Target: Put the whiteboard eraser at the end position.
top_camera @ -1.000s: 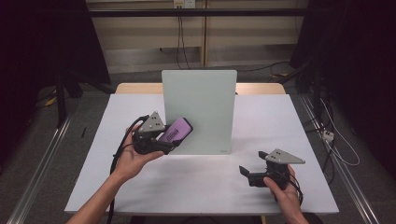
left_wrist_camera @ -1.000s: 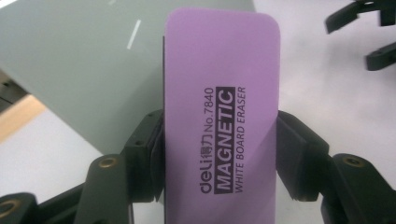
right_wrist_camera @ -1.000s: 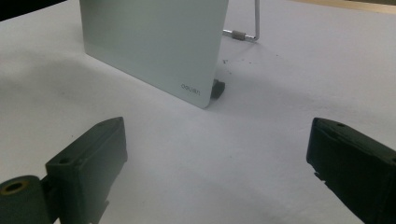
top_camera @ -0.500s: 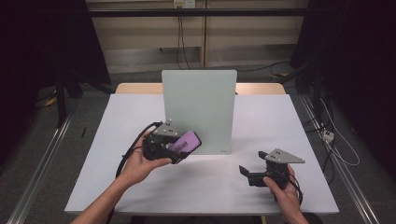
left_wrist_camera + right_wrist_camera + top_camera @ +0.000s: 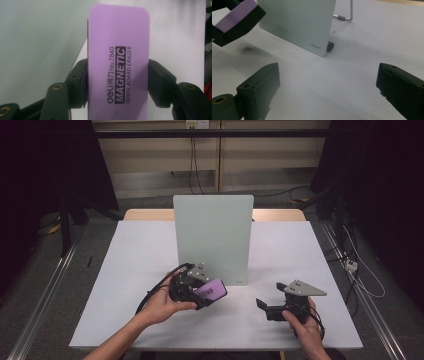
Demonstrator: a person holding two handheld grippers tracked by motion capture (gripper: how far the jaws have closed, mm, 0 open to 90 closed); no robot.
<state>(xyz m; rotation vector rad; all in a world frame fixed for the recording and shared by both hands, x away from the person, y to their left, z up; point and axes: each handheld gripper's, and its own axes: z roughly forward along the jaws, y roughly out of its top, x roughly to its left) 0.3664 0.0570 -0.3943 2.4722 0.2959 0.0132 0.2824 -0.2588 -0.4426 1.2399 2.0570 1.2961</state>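
A purple whiteboard eraser (image 5: 117,65) labelled "MAGNETIC WHITE BOARD ERASER" sits clamped between the black jaws of my left gripper (image 5: 202,292), held just above the table in front of the standing whiteboard (image 5: 214,235). From the high view the eraser (image 5: 212,290) hangs low before the board's lower left part. Its black felt side and purple edge (image 5: 235,18) appear at the upper left of the right gripper view. My right gripper (image 5: 267,307) rests open on the table to the right, nothing between its jaws.
The pale green whiteboard (image 5: 297,22) stands upright on a wire stand (image 5: 348,13) at the middle of the white table (image 5: 125,270). Dark floor, rails and cables surround the table.
My left gripper has carried the eraser down and to the right, from beside the board's left edge to low in front of it. The right gripper has stayed put.
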